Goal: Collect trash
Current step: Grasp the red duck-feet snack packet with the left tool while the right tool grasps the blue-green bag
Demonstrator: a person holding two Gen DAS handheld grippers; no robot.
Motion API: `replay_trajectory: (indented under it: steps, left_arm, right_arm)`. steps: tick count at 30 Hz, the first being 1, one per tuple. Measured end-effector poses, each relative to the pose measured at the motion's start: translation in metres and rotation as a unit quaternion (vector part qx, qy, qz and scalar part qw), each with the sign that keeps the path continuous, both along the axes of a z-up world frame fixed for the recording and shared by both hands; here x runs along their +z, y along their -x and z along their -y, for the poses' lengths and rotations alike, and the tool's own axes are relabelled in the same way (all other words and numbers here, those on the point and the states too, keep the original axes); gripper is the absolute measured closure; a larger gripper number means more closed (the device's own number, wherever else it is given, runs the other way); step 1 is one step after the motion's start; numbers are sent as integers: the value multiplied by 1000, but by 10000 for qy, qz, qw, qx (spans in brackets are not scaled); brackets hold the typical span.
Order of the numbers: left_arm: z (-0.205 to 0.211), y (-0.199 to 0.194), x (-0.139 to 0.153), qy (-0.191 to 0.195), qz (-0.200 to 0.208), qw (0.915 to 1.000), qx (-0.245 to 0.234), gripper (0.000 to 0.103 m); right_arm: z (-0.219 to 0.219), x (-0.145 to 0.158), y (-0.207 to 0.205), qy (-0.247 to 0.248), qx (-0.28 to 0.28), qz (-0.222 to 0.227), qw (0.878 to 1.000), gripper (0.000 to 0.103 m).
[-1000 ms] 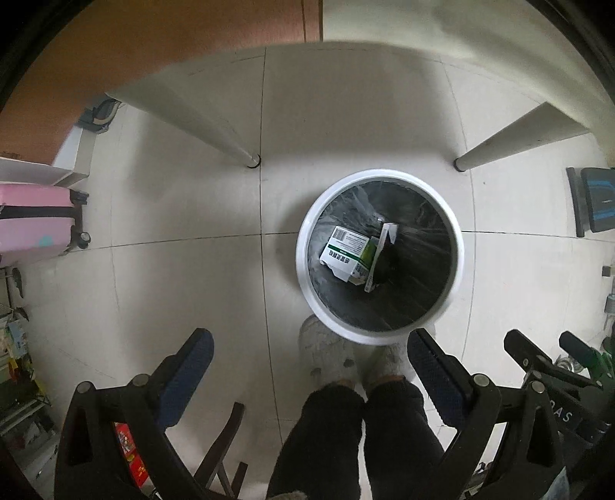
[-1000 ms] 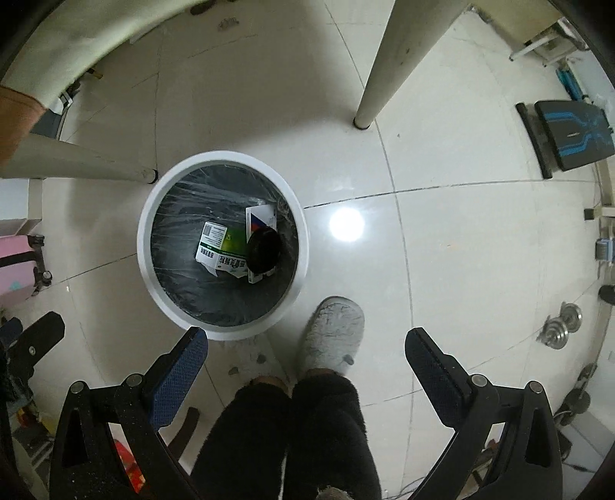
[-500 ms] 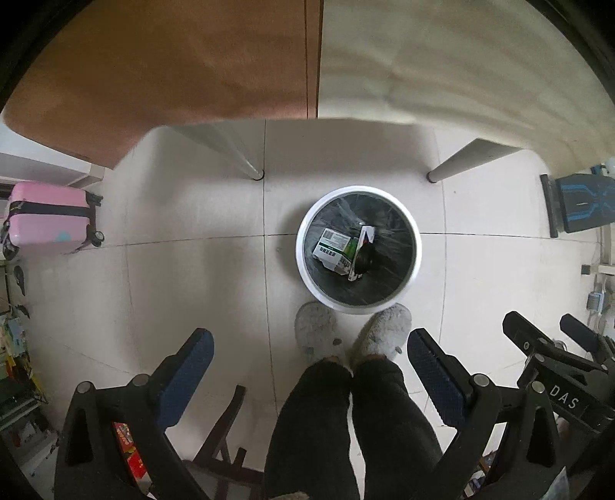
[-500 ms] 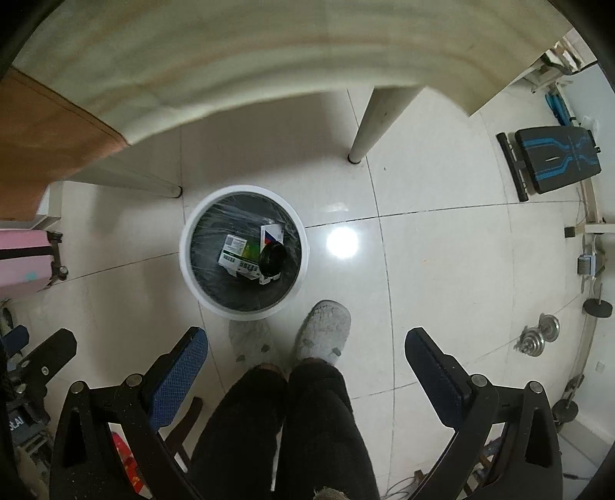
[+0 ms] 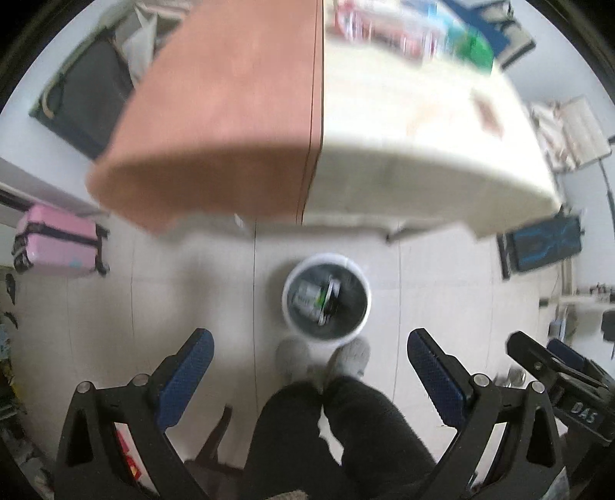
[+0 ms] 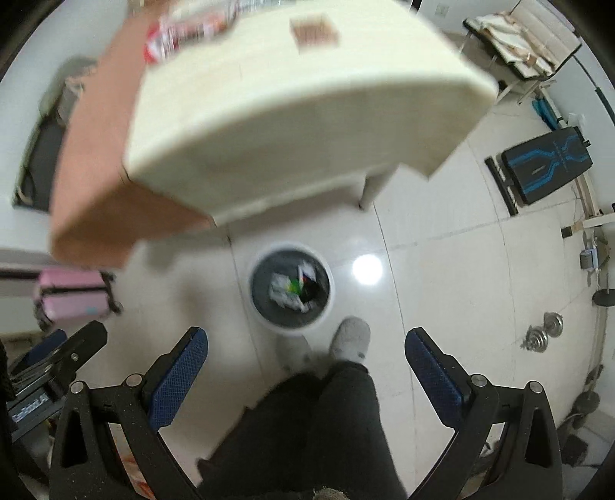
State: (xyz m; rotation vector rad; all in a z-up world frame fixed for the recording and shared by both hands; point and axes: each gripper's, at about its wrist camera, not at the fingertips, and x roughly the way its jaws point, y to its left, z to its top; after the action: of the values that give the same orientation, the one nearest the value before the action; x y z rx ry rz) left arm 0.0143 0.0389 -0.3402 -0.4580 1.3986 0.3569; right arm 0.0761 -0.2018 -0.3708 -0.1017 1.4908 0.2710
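Note:
A white trash bin [image 5: 363,307] with a black liner stands on the tiled floor far below, also in the right wrist view [image 6: 329,304]. It holds a green-and-white box [image 5: 305,299] and other trash [image 6: 294,290]. My left gripper [image 5: 309,361] is open and empty, high above the bin. My right gripper [image 6: 305,359] is open and empty too. On the table top lie blurred packets [image 5: 423,34], a red-and-white wrapper [image 6: 184,30] and a small brown box [image 6: 313,30].
The table [image 5: 384,134] with a brown half [image 5: 215,115] overhangs the bin. The person's legs [image 5: 326,430] and slippers stand by the bin. A pink suitcase [image 5: 57,246] is left, a black-and-blue bench [image 6: 546,165] right, dumbbells [image 6: 542,330] on the floor.
Both grippers have risen well above the bin, which looks much smaller. The table top with its items has come into view. Both views are motion-blurred.

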Motion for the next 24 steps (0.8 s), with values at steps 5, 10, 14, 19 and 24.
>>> replay_trajectory:
  steps: [5,10,14,19,24]
  left_arm:
    - [-29,-53,45,-184,451,9986,224,0]
    - [-56,-120,54,-75,510,9967,620,0]
    - [-80,-183,38,393,398,9910,1220,0]
    - [-109,-258,-1,1288,256,9609,2439,0]
    - [-135,-316,-57,1962,-38,9122,3597,1]
  right_arm:
    - [1,73,-71,-191,-276,571,9978,0]
    - [-5,107,-162,-326,-406,780,9956,0]
    - [-21,109,-246,-270,-265,795,9961,0]
    - [-54,73,-378,-51,16,582,9983,0]
    - [-95,28,-463,192,469,318,9982,0]
